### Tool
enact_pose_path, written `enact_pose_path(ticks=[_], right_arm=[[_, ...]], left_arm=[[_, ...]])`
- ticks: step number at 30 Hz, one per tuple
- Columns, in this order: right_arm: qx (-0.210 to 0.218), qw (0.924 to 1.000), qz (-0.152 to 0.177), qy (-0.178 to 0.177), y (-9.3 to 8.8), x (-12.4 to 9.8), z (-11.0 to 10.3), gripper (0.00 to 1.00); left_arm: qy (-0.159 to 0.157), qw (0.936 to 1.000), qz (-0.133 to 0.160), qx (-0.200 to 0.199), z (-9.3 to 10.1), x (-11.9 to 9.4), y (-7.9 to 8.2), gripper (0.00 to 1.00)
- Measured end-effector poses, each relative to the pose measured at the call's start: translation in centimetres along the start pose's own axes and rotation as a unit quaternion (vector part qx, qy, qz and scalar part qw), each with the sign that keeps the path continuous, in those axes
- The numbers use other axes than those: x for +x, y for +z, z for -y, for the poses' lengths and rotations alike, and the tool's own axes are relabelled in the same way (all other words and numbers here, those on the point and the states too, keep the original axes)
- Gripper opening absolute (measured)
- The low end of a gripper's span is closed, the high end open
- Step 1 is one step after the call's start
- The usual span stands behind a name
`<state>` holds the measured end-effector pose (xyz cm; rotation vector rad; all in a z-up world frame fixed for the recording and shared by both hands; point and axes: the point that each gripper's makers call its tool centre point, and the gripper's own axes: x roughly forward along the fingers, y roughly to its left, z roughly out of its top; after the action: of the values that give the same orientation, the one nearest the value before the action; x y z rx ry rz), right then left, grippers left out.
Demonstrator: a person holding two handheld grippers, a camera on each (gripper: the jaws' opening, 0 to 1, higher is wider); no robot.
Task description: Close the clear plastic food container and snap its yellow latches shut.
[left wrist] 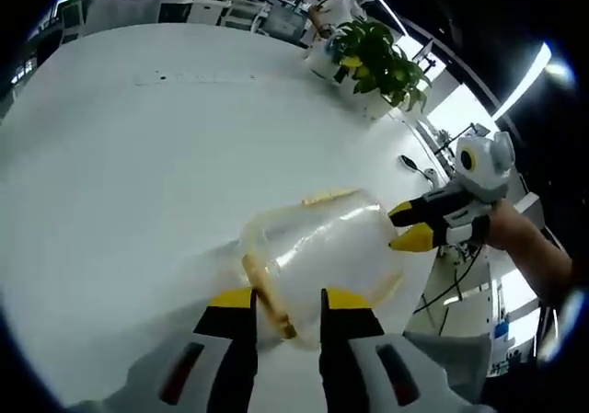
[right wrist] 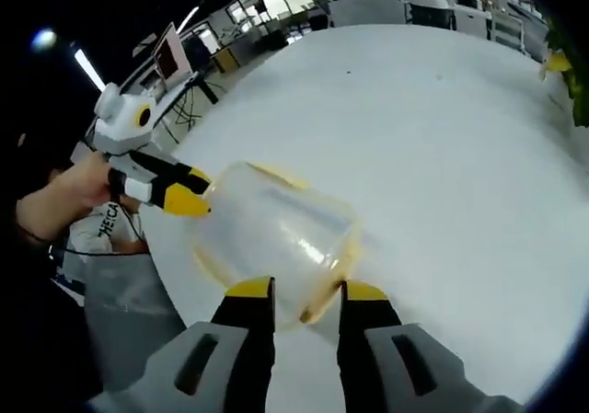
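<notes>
In the left gripper view, the left gripper (left wrist: pixel 287 304) has its yellow-tipped fingers (left wrist: pixel 234 304) parted around the near yellow-latched edge of the clear, rounded plastic food container (left wrist: pixel 322 257) on the round white table (left wrist: pixel 138 155) — whether they pinch it I cannot tell. Beyond the container, the right gripper (left wrist: pixel 411 226) touches its far side.

In the right gripper view, the right gripper (right wrist: pixel 308 293) straddles the container (right wrist: pixel 271 234) edge the same way, grip unclear — the left gripper's (right wrist: pixel 189 192) tips meet the opposite side.

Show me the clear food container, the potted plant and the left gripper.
clear food container (left wrist: pixel 327 247), left gripper view, its transparent wall.
potted plant (left wrist: pixel 379 59), left gripper view, its green leaves.
left gripper (right wrist: pixel 191 194), right gripper view, between its yellow fingertips.
</notes>
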<state>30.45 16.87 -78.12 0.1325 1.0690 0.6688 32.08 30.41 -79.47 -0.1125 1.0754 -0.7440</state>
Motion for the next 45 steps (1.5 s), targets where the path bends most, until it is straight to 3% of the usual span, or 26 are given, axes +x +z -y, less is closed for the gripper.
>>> enact_pose_path(ticks=[8,16,19,21,23,25,27,30,32,35,37,38,42,44,45], right_arm=[[-0.005,1.0000,0.002,0.006,-1.3,-0.4,-0.5,0.23],[-0.012,0.9996,-0.027,0.007,-1.1,-0.5,-0.7,0.25],[-0.034,0.9989,-0.032,0.003,-1.0,-0.5,-0.8,0.26],[-0.064,0.9974,-0.033,-0.003,-0.9,-0.5,-0.7,0.27],[-0.146,0.9884,-0.030,-0.026,-0.3,-0.6,-0.6,0.31],[-0.216,0.9747,-0.043,-0.037,-0.3,-1.0,-0.8,0.32],[-0.247,0.9675,-0.043,-0.035,0.2,-1.3,-1.0,0.30],[-0.277,0.9604,-0.026,-0.013,1.4,-1.7,-1.8,0.32],[-0.305,0.9522,-0.020,0.001,1.9,-1.7,-2.3,0.34],[-0.341,0.9389,-0.038,0.022,1.8,-1.1,-3.2,0.33],[-0.362,0.9305,-0.041,0.034,1.8,-0.7,-3.9,0.32],[-0.378,0.9242,-0.040,0.040,1.9,-0.4,-4.3,0.30],[-0.370,0.9260,-0.045,0.059,1.9,0.4,-5.7,0.33],[-0.378,0.9227,-0.047,0.061,1.9,0.8,-6.2,0.32],[-0.392,0.9170,-0.050,0.056,2.1,1.1,-6.1,0.30]], left_arm=[[-0.003,0.9998,0.016,-0.014,0.4,-0.2,-0.2,0.20],[-0.015,0.9999,-0.004,-0.006,0.7,-0.7,-0.3,0.23],[-0.024,0.9985,-0.021,0.045,0.9,-0.9,-0.5,0.26],[-0.007,0.9963,-0.017,0.084,0.6,-1.2,-0.2,0.31],[0.025,0.9914,-0.011,0.128,-0.1,-1.6,0.3,0.39],[0.027,0.9850,-0.004,0.170,0.1,-1.9,0.7,0.39],[0.021,0.9826,-0.006,0.184,0.5,-2.1,1.0,0.38],[0.019,0.9715,0.028,0.235,1.5,-2.5,2.8,0.41],[0.013,0.9633,0.027,0.267,2.3,-2.7,3.2,0.43],[0.009,0.9408,0.019,0.338,3.2,-2.3,3.3,0.42],[0.004,0.9328,0.013,0.360,3.9,-2.0,3.0,0.42],[0.000,0.9305,0.010,0.366,4.4,-1.8,2.8,0.42],[-0.010,0.9267,0.014,0.375,5.6,-1.4,2.6,0.42],[-0.013,0.9262,0.013,0.376,5.8,-1.2,2.5,0.42],[-0.015,0.9262,0.011,0.377,5.9,-1.0,2.5,0.42]])
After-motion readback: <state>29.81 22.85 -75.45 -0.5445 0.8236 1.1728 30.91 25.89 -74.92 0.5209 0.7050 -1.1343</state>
